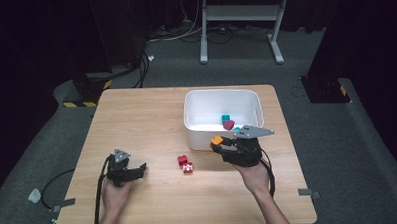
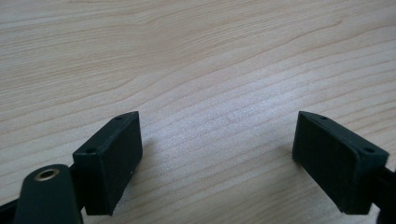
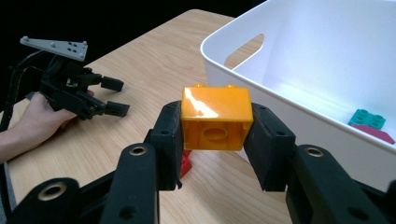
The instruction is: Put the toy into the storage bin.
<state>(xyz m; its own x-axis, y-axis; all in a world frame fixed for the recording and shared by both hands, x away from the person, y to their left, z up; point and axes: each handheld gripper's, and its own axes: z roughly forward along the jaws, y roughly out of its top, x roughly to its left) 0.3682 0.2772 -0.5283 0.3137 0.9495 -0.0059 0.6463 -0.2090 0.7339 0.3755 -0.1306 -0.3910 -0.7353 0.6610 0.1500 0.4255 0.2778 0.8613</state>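
Right hand-held gripper [image 3: 215, 135] clamps the orange block [image 3: 216, 117] beside the white bin [image 1: 197, 123], left hand-held gripper [image 1: 136, 169] wide open, red blocks [image 1: 185, 163] mid-frame on the worktop [image 1: 136, 119] still to go.

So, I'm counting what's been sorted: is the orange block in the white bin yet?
Not yet. The orange block is clamped in the right tool, outside the white bin near its rim.

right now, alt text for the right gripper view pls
The right gripper grips an orange block between its black jaws, raised beside a white tub holding teal and dark red blocks. Farther left, a hand holds the left gripper over the wooden table.
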